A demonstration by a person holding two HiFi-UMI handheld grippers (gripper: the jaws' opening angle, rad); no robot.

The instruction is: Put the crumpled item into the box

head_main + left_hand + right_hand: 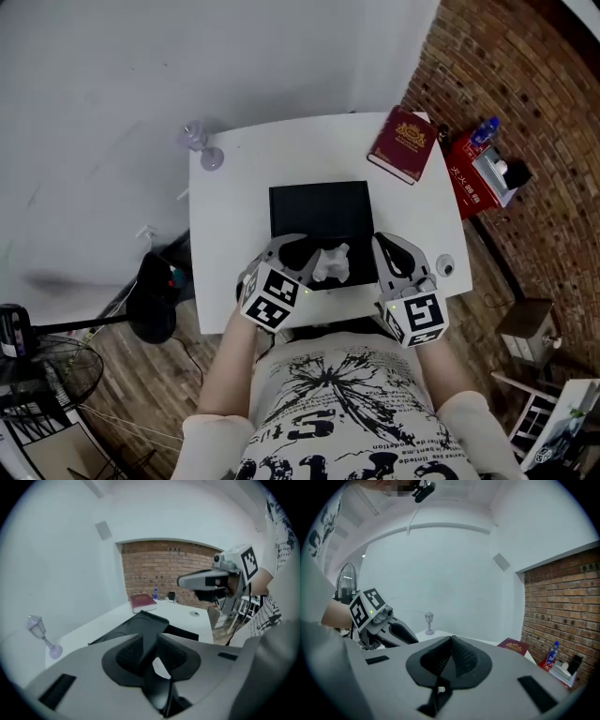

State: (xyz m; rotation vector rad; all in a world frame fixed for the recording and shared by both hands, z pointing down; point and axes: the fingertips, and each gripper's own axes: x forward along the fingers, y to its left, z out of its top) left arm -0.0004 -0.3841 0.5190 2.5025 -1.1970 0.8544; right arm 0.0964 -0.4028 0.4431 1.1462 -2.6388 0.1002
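The black box (319,208) lies open in the middle of the white table (230,216). A white crumpled item (330,264) rests at the box's near edge, just right of my left gripper (305,258). In the left gripper view, that gripper (150,641) has its pads slightly apart with a white sliver in the gap; no squeeze on the item shows. My right gripper (386,246) hovers at the box's near right corner, empty, and in its own view (451,641) the pads meet. Each gripper also appears in the other's view: the right (187,581), the left (410,637).
A red book (404,143) lies at the table's far right corner and a small glass lamp (202,145) at the far left. A small round object (445,266) sits by the right edge. A red case with a bottle (478,169) stands beyond the table, beside the brick wall.
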